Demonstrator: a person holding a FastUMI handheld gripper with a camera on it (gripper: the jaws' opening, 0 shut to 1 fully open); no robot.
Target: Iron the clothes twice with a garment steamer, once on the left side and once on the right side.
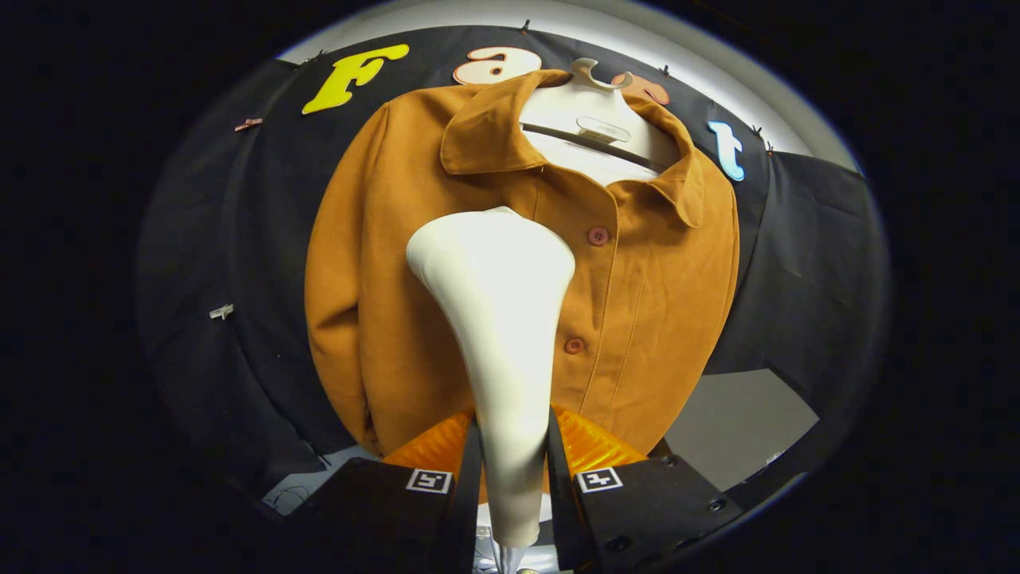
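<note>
While clamped: gripper, both black fingers pressing the steamer's neck.
Steamer: smooth cream plastic, flaring to a broad rounded head, just ahead of the fingers, over the jacket's left front.
Jacket: rust-orange matte twill, buttoned, hung on a white hanger.

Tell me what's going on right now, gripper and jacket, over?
Gripper shut on white steamer, head raised. Orange jacket on hanger just beyond, steamer over its button line. Nothing in the way.
</note>
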